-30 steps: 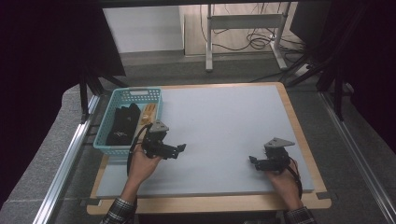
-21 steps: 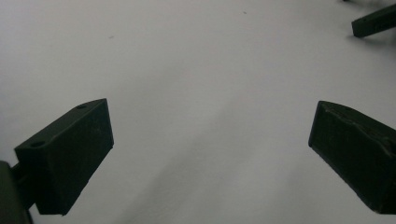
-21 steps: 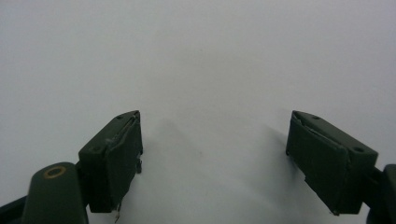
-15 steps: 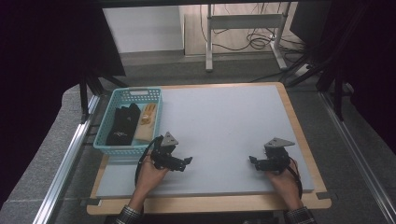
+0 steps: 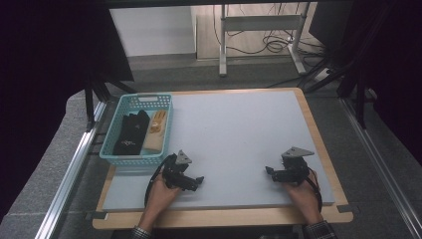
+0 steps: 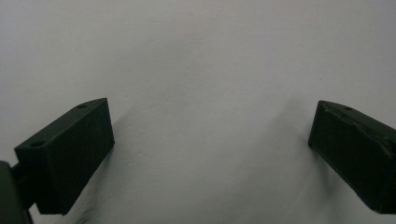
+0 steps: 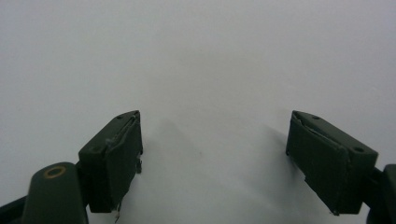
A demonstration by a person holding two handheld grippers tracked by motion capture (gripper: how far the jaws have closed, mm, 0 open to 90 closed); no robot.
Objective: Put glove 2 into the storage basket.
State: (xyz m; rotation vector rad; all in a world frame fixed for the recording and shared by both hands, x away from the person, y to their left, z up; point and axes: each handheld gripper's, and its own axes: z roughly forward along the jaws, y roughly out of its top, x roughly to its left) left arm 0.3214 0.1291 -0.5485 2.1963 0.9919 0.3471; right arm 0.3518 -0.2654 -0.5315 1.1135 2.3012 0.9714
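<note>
While both hands rest at the near edge of the table, the left gripper (image 5: 197, 180) lies low on the pale grey mat (image 5: 239, 129), just in front of the near corner of the teal basket (image 5: 110, 149), with its tips turned toward the middle of the mat. In the left gripper view its jaws stand wide apart with nothing but bare grey surface between them, so it is released and grasps nothing. The right gripper (image 5: 268, 171) sits well apart from it, toward the mat's right side, its tips turned inward to the left; the right gripper view likewise shows its jaws spread wide over plain mat, released and empty. The basket stands at the left edge of the mat on the wooden board (image 5: 318, 124), and holds a black glove (image 5: 130, 132) lying lengthwise beside a tan glove (image 5: 156, 130), the two touching along their sides. Neither gripper touches the basket or its contents. A cable (image 5: 149, 180) loops from the left gripper beside the left hand (image 5: 161, 191).
</note>
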